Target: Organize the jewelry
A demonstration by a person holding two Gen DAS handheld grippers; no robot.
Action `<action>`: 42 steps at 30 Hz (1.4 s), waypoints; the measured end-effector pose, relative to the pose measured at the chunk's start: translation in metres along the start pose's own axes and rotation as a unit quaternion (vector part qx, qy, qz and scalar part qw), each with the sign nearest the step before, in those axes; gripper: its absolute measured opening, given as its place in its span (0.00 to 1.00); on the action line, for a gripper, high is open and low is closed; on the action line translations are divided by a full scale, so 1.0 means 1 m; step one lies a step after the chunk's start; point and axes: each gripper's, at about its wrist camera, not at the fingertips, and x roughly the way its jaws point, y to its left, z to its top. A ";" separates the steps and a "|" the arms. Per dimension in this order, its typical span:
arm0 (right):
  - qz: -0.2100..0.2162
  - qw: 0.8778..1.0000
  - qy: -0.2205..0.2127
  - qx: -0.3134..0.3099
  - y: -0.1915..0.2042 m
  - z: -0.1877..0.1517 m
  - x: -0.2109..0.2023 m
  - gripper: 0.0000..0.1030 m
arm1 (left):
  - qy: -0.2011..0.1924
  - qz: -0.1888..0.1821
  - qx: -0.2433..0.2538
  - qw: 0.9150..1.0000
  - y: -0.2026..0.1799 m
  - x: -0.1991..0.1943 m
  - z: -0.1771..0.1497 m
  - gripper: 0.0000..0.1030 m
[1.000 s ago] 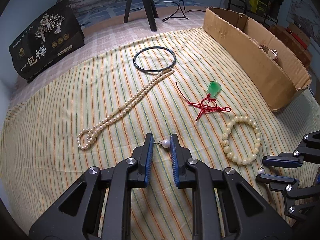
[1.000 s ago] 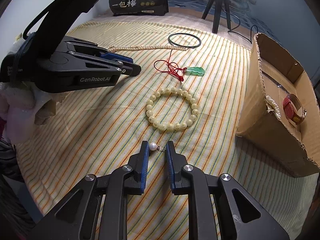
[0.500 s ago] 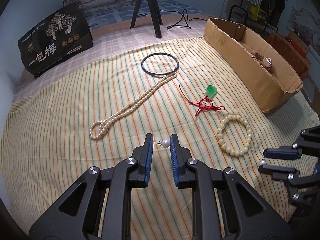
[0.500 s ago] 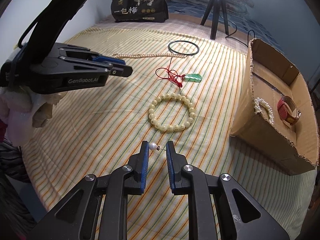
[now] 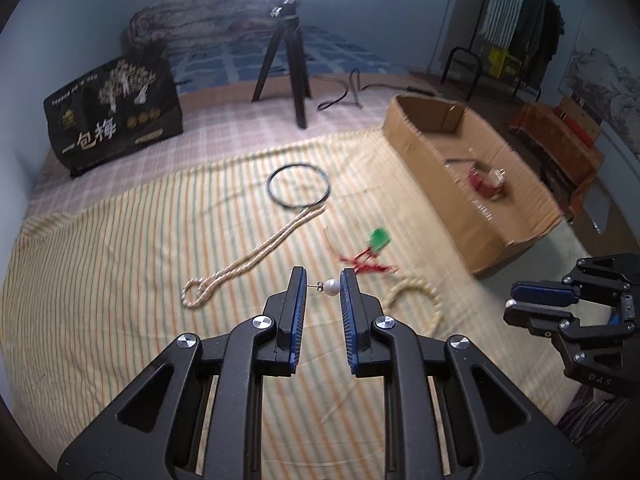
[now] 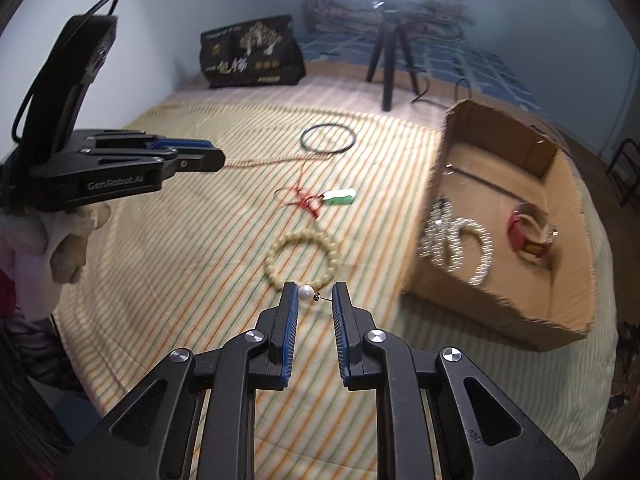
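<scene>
"GenRobot.AI" on left gripper (image 6: 216, 159); "一包梅" on black bag (image 5: 116, 116) (gold chars).

I see a cloth (image 5: 120, 280) striped yellow, green and orange — a white pearl earring (image 5: 331, 287), a green pendant (image 5: 379, 238) on red cord, a brown cardboard box (image 6: 500, 312), blue-lined fingers (image 5: 298, 312).

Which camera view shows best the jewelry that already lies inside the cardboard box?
The right wrist view: it looks into the cardboard box, showing pearl strands and a red bracelet. The left wrist view shows only the blurred red bracelet.
</scene>
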 end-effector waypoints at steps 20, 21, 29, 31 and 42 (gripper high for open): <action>-0.066 0.992 -0.050 0.094 -0.100 0.030 -0.041 0.15 | -0.034 -0.048 0.031 0.998 -0.071 -0.008 0.034 0.15; -0.068 0.992 -0.052 0.097 -0.105 0.033 -0.041 0.15 | -0.035 -0.050 0.032 0.998 -0.075 -0.008 0.036 0.15; -0.093 0.989 -0.060 0.100 -0.131 0.051 -0.040 0.15 | -0.044 -0.060 0.044 0.996 -0.101 -0.002 0.050 0.15; -0.097 0.988 -0.061 0.101 -0.136 0.056 -0.037 0.15 | -0.046 -0.061 0.045 0.996 -0.107 0.000 0.052 0.15; -0.112 0.985 -0.061 0.116 -0.172 0.073 -0.020 0.15 | -0.051 -0.073 0.056 0.994 -0.136 0.017 0.067 0.15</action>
